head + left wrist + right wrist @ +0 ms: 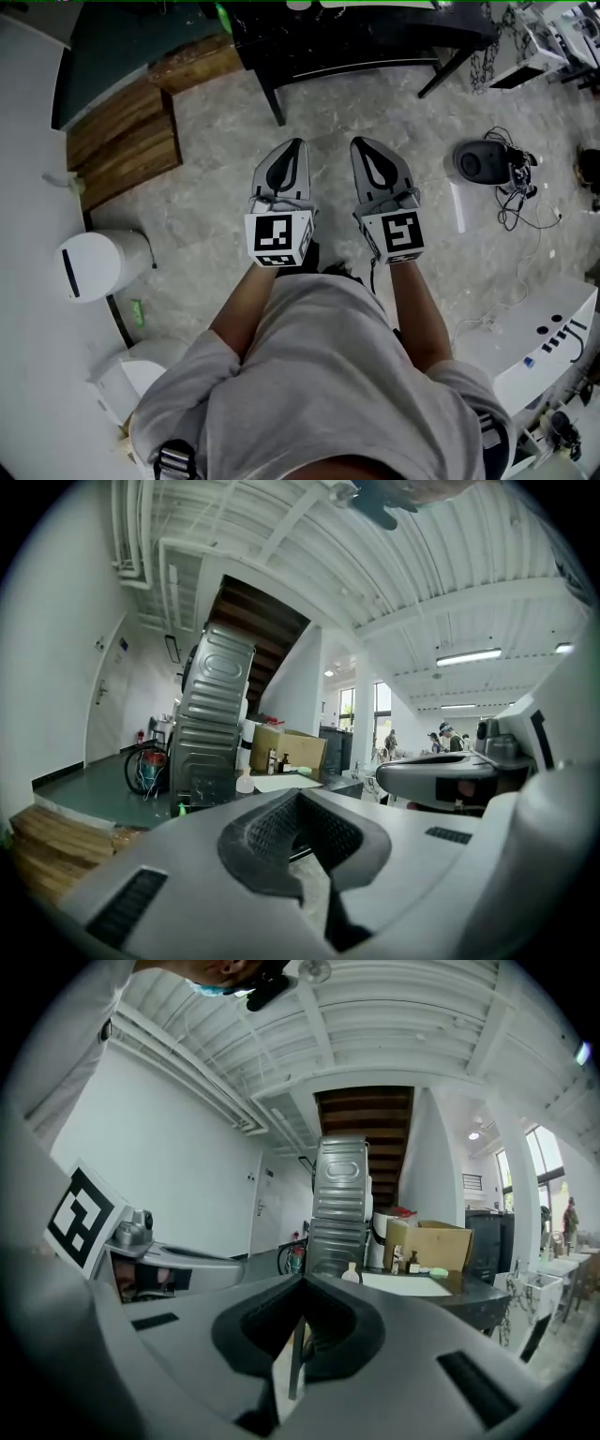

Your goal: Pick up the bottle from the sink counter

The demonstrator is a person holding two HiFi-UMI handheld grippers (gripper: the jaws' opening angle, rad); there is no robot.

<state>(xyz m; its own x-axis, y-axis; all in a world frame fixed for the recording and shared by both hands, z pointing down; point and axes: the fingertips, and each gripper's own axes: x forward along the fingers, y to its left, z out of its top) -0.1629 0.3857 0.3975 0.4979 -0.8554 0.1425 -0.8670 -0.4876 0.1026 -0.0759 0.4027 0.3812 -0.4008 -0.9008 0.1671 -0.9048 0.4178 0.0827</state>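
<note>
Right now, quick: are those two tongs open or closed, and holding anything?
Left tongs: closed, holding nothing.
Right tongs: closed, holding nothing.

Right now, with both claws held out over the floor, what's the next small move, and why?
Probably a step toward the counter: left claw and right claw are both shut and empty over the floor, while the white bottle on it stands far ahead, beyond reach.

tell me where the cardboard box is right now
In the right gripper view the cardboard box sits right of centre, at the back of the dark counter, right of the tall metal cabinet.
</note>
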